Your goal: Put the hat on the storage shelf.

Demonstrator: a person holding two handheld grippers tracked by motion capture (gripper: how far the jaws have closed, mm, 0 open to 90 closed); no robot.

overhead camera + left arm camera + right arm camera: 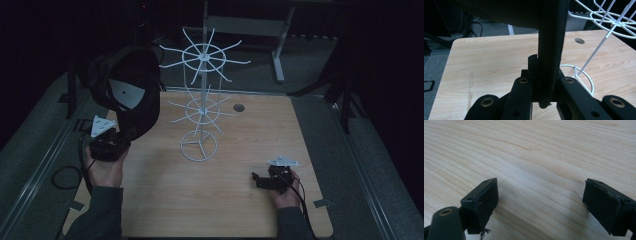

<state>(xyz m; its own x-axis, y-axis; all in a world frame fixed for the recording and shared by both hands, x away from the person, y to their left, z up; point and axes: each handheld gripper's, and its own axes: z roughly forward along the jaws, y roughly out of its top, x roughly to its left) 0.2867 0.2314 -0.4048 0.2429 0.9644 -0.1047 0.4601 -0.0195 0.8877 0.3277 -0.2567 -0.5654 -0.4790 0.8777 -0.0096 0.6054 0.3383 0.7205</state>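
A black cap (127,87) with a white label inside hangs raised at the table's left, held by its brim (550,50). My left gripper (112,145) is shut on that brim, the jaws pressed to either side of it (544,82). A white wire rack (202,100) with two tiers of radial hooks stands on a ring base at the table's middle, just right of the cap; its base ring (584,77) lies close to my left gripper. My right gripper (260,181) rests low at the front right, open (540,202), over bare wood with nothing between its fingers.
The wooden table (210,200) has a round cable hole (238,107) behind the rack. A cable loop (65,177) lies off the table's left edge. A table leg frame (280,50) stands in the dark behind.
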